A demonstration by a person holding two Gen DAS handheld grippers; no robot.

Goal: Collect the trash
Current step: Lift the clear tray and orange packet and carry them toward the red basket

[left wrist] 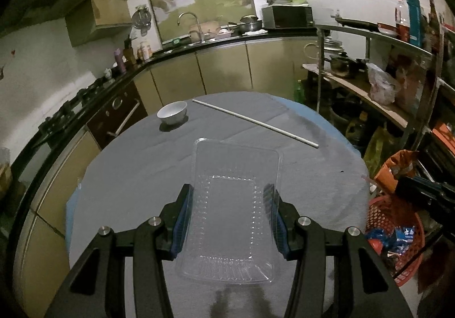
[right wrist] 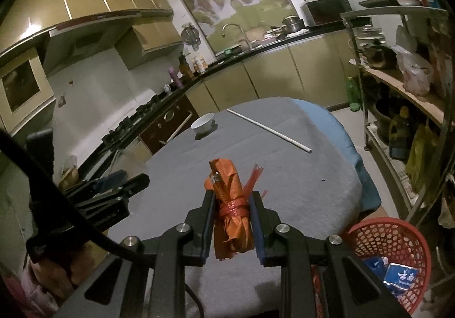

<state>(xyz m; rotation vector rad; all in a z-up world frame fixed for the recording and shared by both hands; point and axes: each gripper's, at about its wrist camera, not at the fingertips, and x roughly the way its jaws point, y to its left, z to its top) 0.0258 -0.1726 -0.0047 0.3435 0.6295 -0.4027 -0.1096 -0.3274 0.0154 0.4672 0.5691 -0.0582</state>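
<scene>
White bowl (left wrist: 172, 112), perhaps porcelain, near rod (left wrist: 254, 122)

The right gripper (right wrist: 231, 198) clamps an orange wrapper bundle (right wrist: 231, 210) above the counter (right wrist: 298, 190); a red basket (right wrist: 398, 238) sits beside the counter's right edge.

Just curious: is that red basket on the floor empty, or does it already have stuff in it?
Not empty. The red basket beside the table already holds blue wrappers; how full it is cannot be told.
</scene>
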